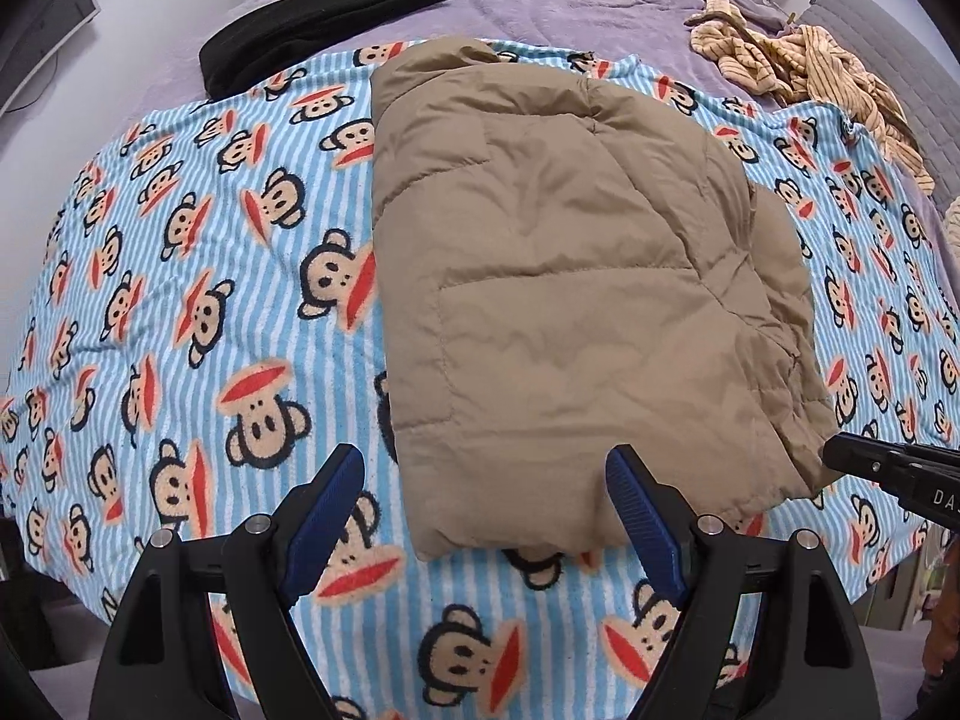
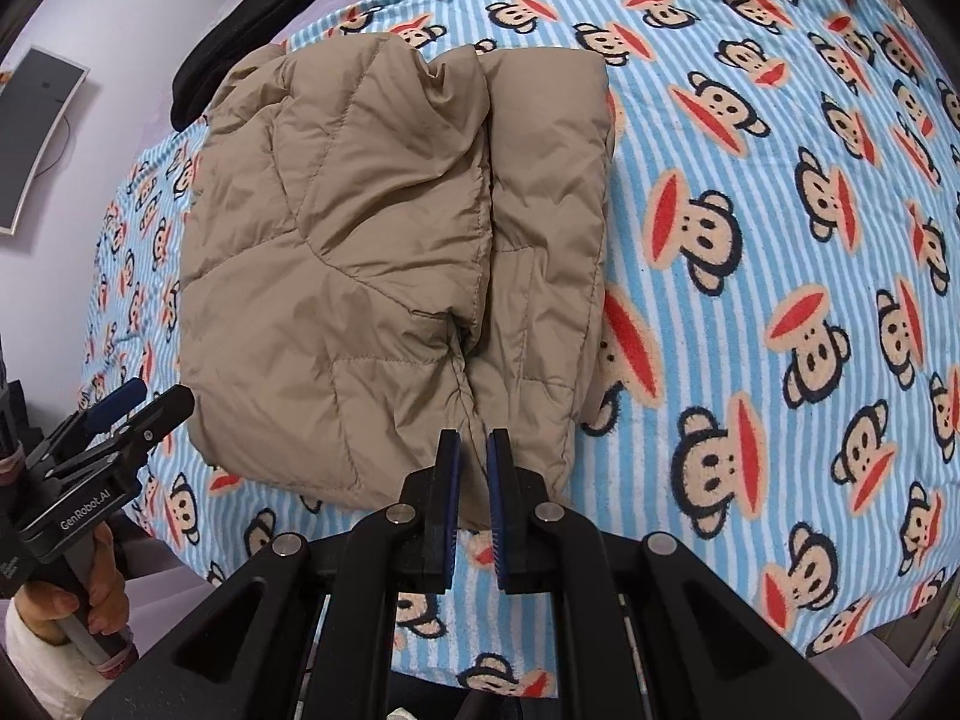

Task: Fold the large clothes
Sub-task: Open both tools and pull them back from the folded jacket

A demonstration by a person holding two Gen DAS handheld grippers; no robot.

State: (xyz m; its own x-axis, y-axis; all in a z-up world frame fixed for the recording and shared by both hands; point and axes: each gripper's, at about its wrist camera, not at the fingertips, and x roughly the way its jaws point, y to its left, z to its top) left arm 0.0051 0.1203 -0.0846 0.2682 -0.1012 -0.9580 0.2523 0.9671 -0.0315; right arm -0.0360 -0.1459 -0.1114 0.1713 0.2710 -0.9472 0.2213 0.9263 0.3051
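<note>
A tan quilted puffer jacket (image 1: 558, 276) lies folded on a blue striped monkey-print blanket (image 1: 198, 300). It also shows in the right wrist view (image 2: 384, 252). My left gripper (image 1: 486, 480) is open, its fingers spread wide around the jacket's near left corner, holding nothing. My right gripper (image 2: 474, 450) is nearly closed at the jacket's near hem, with only a narrow gap between the pads; I see no cloth pinched between them. The right gripper shows at the right edge of the left wrist view (image 1: 840, 456). The left gripper shows at the left in the right wrist view (image 2: 138, 402).
A folded black garment (image 1: 324, 18) lies at the far left on the purple bedspread (image 1: 570, 0). A crumpled yellow striped garment (image 1: 798, 66) lies at the far right. A monitor (image 2: 36, 138) stands beside the bed. The blanket's near edge drops off below the grippers.
</note>
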